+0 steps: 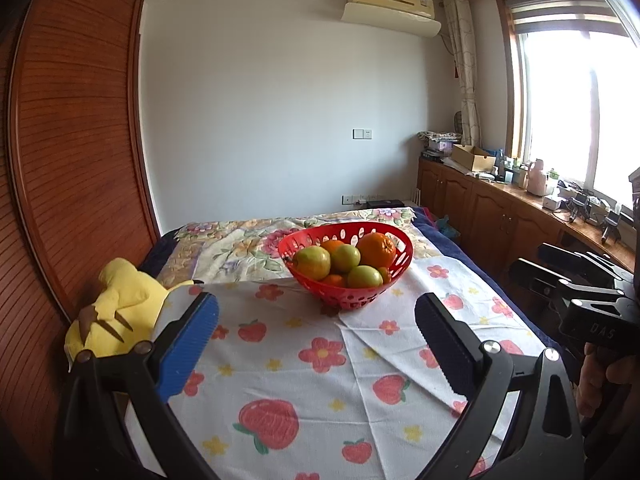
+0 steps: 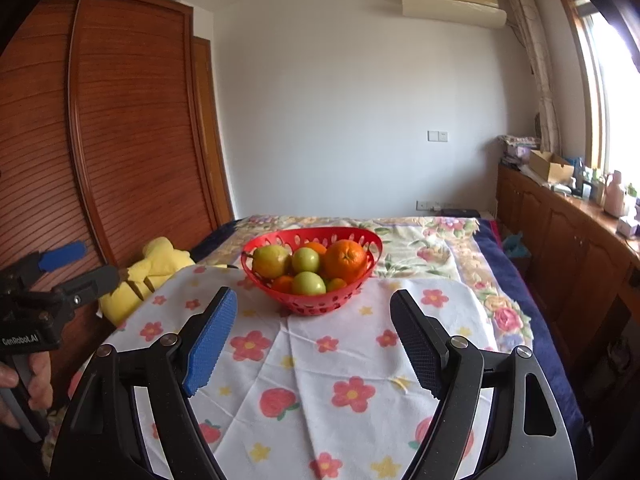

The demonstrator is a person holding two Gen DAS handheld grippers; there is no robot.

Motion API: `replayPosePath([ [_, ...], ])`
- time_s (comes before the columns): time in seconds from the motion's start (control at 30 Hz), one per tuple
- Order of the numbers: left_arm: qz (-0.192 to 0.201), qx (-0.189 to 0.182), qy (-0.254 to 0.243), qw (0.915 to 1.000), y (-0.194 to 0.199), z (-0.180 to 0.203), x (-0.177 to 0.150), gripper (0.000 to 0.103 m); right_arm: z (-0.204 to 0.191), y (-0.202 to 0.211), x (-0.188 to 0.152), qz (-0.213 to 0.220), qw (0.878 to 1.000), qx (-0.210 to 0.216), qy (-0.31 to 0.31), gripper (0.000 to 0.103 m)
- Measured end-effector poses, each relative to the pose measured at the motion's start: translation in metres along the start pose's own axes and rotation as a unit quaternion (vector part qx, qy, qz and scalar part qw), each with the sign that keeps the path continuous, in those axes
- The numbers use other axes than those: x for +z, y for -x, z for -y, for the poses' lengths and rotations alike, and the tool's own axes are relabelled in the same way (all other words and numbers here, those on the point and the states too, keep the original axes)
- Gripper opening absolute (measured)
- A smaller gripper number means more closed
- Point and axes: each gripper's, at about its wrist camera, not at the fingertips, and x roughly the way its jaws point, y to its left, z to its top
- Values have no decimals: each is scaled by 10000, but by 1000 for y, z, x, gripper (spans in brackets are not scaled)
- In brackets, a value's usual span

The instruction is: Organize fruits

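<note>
Fruit fills the red basket (image 1: 345, 276) at frame centre on the flowered cloth (image 1: 320, 360); left tongs (image 1: 316, 322) and right tongs (image 2: 312, 322), both released and empty, flank it. Sorting looks finished, judging by the bare cloth.

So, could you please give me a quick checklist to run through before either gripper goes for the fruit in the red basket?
1. Left gripper open and empty: ok, nothing between the pads.
2. Right gripper open and empty: ok.
3. Red basket upright on the flowered cloth: ok.
4. Fruit reachable from above: ok, the large orange and green fruits lie on top, uncovered.
5. Path to the basket: ok, only bare cloth lies ahead; the yellow plush toy sits off to the left.
6. Small fruits lower in the basket free to lift: cannot tell, they are partly hidden.
</note>
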Motion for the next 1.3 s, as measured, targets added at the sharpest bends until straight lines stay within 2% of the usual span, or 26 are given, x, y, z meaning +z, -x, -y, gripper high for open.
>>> replayPosePath([
  [0.4,-91,-49,-7,9999,7,0,-10,99,0,4,-16,-34,9999,-161,-15,81],
  [1.3,-49,2,-14,10000,13,-2,-12,99,-1,14,-13,105,9996,-253,51,81],
])
